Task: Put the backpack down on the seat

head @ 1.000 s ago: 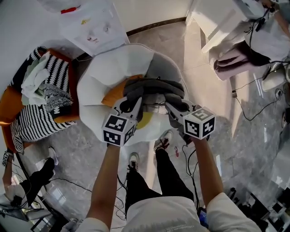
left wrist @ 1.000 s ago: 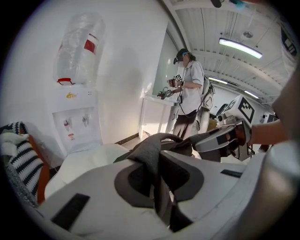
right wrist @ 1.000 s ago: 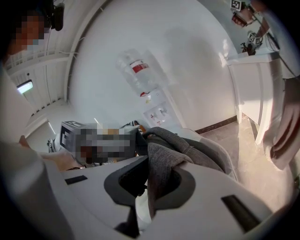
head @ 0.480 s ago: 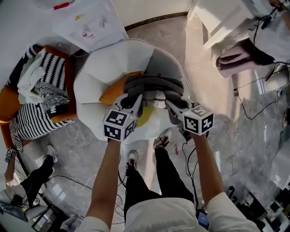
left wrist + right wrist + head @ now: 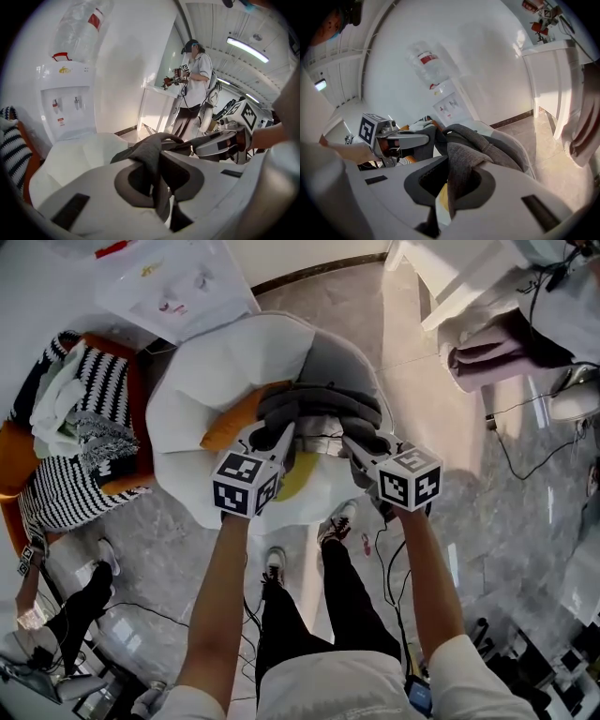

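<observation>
Over the white seat [image 5: 234, 362], backpack [image 5: 319, 409] (grey) half-hides orange cushion [image 5: 230, 424].

The backpack [image 5: 319, 411] between the jaws is dark grey; the seat [image 5: 214, 373] under it is white; an orange cushion [image 5: 230, 426] lies just left of the left gripper [image 5: 284, 440]; it and the right gripper [image 5: 354, 448] are pale grey with dark pads, their cubes patterned in black-and-white squares; far left of them, a black-and-white striped cloth [image 5: 70, 498] covers an orange chair [image 5: 13, 457]; the floor [image 5: 506, 521] is grey marble.
</observation>
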The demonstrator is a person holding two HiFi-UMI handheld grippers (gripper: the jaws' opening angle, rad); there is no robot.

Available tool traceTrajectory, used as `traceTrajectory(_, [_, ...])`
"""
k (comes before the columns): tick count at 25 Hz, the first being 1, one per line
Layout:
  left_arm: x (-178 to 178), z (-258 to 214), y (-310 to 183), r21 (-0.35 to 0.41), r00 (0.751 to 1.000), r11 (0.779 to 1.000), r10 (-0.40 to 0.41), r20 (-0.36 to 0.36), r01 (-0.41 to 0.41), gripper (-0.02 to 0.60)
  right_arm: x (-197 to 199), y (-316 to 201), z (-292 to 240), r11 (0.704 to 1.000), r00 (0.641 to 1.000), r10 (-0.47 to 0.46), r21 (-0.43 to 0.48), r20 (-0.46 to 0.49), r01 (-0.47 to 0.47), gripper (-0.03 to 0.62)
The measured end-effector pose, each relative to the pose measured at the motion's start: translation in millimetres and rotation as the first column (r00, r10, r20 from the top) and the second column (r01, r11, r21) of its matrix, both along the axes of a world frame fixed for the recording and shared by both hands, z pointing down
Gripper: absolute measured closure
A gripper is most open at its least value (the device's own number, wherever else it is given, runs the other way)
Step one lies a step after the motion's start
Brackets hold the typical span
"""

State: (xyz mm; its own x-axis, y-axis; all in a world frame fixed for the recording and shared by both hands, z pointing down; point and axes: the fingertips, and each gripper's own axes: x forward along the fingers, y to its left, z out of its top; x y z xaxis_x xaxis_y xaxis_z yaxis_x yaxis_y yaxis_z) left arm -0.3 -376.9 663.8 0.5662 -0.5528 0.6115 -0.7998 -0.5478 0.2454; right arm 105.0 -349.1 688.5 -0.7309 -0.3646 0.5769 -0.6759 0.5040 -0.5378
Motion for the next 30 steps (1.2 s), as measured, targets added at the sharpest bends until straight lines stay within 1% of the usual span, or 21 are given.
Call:
traceTrajectory(13, [7, 12, -26, 0.017, 1.000, 1.000, -0.015, -0.004, 0.015, 0.529, 5, -21, 12, 1.000, 1.000, -0.006, 0.013, -0.007, 0.006, 0.560])
traceTrajectory(18, [2, 21, -36, 0.015, 0.999, 0.999, -0.048, 0.005, 0.048, 0.528, 0, -35, 16, 0.999, 1.000, -0.021, 0.032, -0.004, 0.021, 0.560])
traceTrajectory(25, [-1, 29, -49, 0.011, 0.998, 0.998, -0.066, 0.014, 0.066, 0.528, -3, -51, 21, 0.998, 0.999, -0.042, 0.051, 0.001, 0.042, 0.560])
traceTrajectory(30, [1, 35, -57, -0.001, 0.996, 0.996, -0.089, -0.001, 0.089, 0.528, -3, -59, 28, 0.998, 0.999, -0.046, 0.037, 0.010, 0.046, 0.560])
